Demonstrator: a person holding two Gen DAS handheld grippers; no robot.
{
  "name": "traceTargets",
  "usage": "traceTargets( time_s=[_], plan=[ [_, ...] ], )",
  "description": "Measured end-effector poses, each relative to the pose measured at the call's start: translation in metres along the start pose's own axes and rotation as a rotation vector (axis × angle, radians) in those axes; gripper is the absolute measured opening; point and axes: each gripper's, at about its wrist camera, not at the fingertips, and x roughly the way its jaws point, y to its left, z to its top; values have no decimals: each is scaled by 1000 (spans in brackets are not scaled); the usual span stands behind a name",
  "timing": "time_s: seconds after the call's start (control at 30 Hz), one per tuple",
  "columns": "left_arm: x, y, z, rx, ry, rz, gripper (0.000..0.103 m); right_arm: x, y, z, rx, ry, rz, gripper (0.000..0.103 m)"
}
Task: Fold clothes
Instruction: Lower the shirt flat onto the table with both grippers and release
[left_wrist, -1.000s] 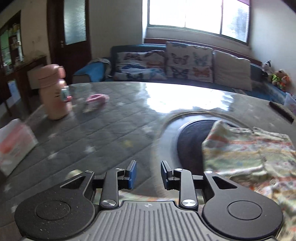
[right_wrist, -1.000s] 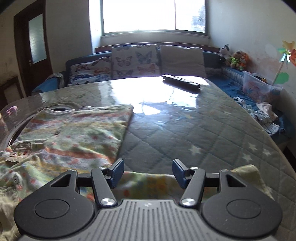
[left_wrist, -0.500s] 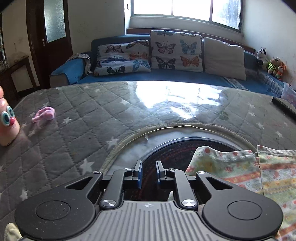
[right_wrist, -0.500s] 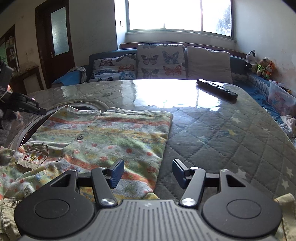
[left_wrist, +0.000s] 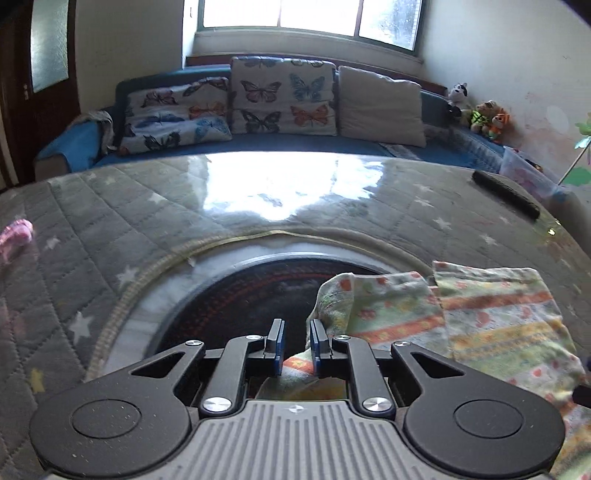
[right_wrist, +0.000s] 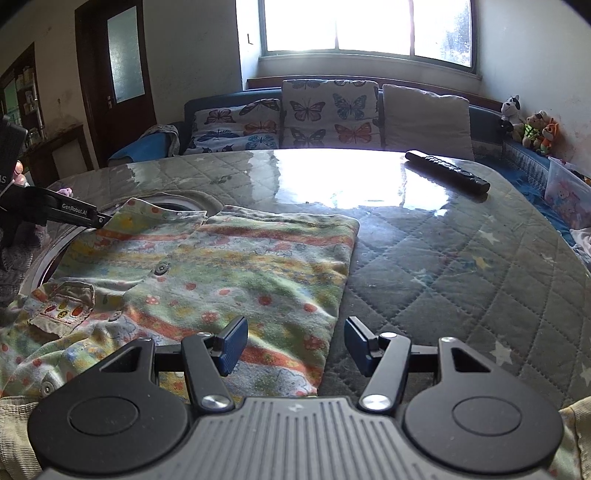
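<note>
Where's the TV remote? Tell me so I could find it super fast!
Look at the big round table with the grey quilted star cover, in front of the blue sofa. On its far right side, near the plain cream cushion, lies the remote. It is the only long, thin black bar there, lying apart from the colourful shirt.

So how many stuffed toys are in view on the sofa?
3, all at the sofa's right end: a black-and-white toy nearest the window, a bear in a green vest next to it, and an orange toy rightmost. Others may be hidden behind.
</note>
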Motion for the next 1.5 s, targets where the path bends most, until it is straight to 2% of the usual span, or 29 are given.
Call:
traceTargets(
  time_s=[0.1, 0.17, 0.23, 0.37, 0.43, 0.53, 0.63, 0.73, 0.9, 1.13, 1.3, 1.37, 1.5],
  plan=[
    [-5, -7, -6, 24, -1, -35, 18, 1, 1, 0, 2, 0, 3, 59],
    [-10, -11, -11, 52, -4, -51, 29, 1, 1, -1, 8, 0, 3, 59],
    [-14, -16, -16, 83, -13, -49, 37, 2, 1, -1, 12, 1, 4, 59],
    [-14, -19, -16, 101, -30, -36, 37, 4, 0, -2, 18, 7, 4, 59],
    [-10, -16, -13, 89, -22, -58, 37, 4, 0, -3, 21, 9, 4, 59],
    [-2, -16, -11, 87, -1, -87, 34, 5, 1, -3, 21, 8, 4, 59],
    [-4, -14, -11, 94, -26, -76, 10, 4, 1, -3, 20, 4, 0, 59],
    [-7, -8, -7, 84, -82, -19, 5, 4, 0, -2, 18, 2, -3, 59],
    [1, 9, 5, 52, -99, 85, 4, 9, 1, 0, 15, 4, 0, 59],
    [23, 13, 6, 88, -84, 170, 3, 22, 6, 5, -24, -1, -11, 63],
    [29, 14, 10, 92, -73, 183, 4, 27, 8, 9, -48, -7, -19, 64],
    [24, 14, 9, 93, -68, 179, 7, 27, 10, 10, -55, -8, -23, 64],
    [-1, 6, -3, 143, -83, 150, 7, 11, 19, 7, -79, -27, -2, 64]
  ],
)
